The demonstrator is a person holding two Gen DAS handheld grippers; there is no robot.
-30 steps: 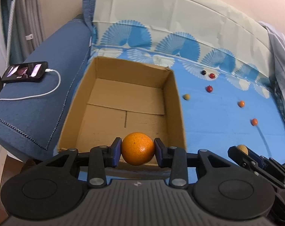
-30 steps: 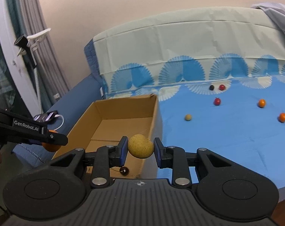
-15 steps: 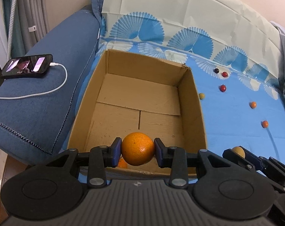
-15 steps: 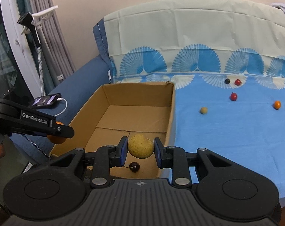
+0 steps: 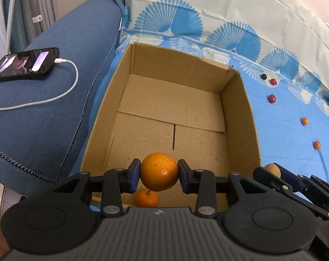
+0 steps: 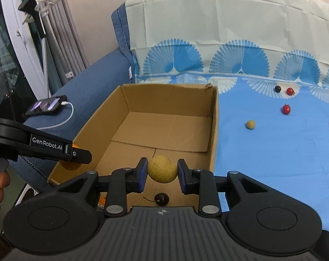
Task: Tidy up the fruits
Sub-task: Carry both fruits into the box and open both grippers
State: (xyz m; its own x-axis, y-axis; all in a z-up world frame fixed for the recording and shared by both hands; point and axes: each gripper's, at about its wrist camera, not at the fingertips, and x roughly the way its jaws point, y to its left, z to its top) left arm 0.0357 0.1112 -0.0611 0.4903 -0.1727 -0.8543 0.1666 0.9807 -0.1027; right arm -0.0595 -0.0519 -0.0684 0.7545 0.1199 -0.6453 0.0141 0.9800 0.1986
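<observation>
our left gripper [image 5: 159, 175] clamps an orange [image 5: 159, 171], our right gripper [image 6: 162, 172] a yellowish fruit [image 6: 162, 169], both held above the near end of the cardboard box [image 5: 238, 113]. a tangerine [image 5: 147, 199] and cherry [image 6: 162, 198] already lie inside; several small fruits [image 6: 286, 109] remain on the blue sheet [image 6: 273, 152], far right.

Matt corrugated cardboard box [image 5: 240, 117]; dimpled glossy orange [image 5: 159, 175]; woven cloth armrest [image 5: 55, 113]; matt black plastic left gripper [image 5: 159, 176].
</observation>
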